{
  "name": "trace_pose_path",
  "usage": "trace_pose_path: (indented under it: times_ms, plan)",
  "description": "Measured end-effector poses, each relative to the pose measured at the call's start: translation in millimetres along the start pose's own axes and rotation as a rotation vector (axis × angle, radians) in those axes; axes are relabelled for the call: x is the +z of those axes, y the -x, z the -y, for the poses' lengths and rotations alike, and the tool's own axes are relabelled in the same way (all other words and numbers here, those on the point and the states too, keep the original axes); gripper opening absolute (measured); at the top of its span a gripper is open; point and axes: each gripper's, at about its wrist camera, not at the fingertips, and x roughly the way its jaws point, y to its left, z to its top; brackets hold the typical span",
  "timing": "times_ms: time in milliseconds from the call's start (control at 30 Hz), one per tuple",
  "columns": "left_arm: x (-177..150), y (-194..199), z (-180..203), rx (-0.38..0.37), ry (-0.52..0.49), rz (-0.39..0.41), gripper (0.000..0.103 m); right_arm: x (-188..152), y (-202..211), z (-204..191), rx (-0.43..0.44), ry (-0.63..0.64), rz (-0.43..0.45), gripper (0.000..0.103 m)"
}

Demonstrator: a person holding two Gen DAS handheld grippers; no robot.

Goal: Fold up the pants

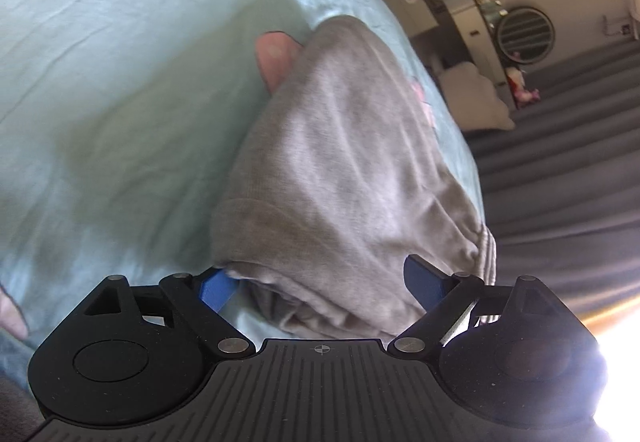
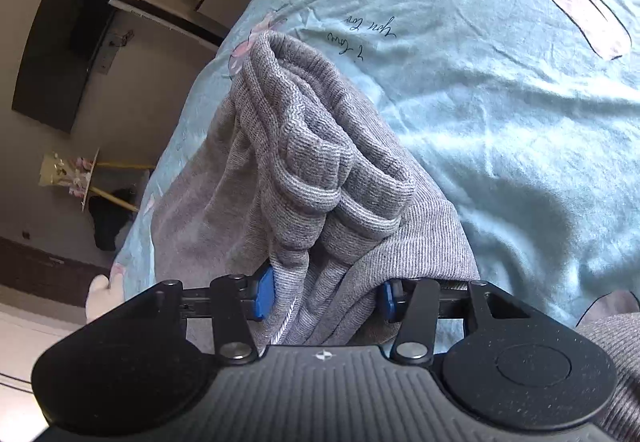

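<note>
The grey knit pants lie bunched on a light blue bed sheet. In the left wrist view my left gripper has its blue fingers spread wide, with a fold of the pants lying between them. In the right wrist view the pants rise in thick folds, their ribbed hem at the top. My right gripper has its blue pads pressed against a thick bunch of the fabric from both sides.
The sheet has pink patches and black script printed on it. The bed edge runs past the pants on the outer side. Beyond it are grey floor, cabinets and a dark wall screen.
</note>
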Motion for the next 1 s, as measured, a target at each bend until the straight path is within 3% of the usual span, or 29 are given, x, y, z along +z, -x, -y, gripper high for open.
trace_pose_path:
  times_ms: [100,233,300,400,467,500,533,600,667,767,900,1000]
  plan:
    - [0,1,-1,-0.089,0.014,-0.021,0.093,0,-6,5,-0.005,-0.026,0.015,0.059]
    - [-4,-1,10,-0.063,-0.075,-0.026,0.092,-5,-4,-7,-0.058,0.063,0.055,0.051]
    - [-8,7,15,-0.015,-0.114,0.038,0.085,-11,6,-23,-0.065,0.180,0.128,0.041]
    - [-9,22,13,0.144,-0.132,0.185,0.081,-14,23,-30,-0.030,0.246,0.213,0.038]
    - [-6,30,10,0.228,-0.112,0.271,0.081,-6,15,-27,-0.104,0.240,0.171,0.039]
    - [-4,32,9,0.231,-0.093,0.277,0.081,-2,6,-23,-0.148,0.227,0.109,0.043]
    - [-3,32,7,0.209,-0.074,0.260,0.082,1,2,-19,-0.173,0.208,0.058,0.046]
    - [-2,28,8,0.184,-0.084,0.199,0.083,3,11,-15,-0.133,0.209,0.024,0.055]
    - [-3,24,15,0.190,-0.137,0.153,0.085,6,26,-17,-0.104,0.256,0.014,0.063]
    - [1,14,33,0.219,-0.253,0.104,0.089,14,45,-16,-0.082,0.302,-0.011,0.064]
    - [8,3,54,0.276,-0.397,0.102,0.091,24,61,-25,-0.110,0.400,0.054,0.076]
    - [28,-12,56,0.248,-0.390,0.019,0.091,41,51,-31,-0.111,0.459,0.059,0.085]
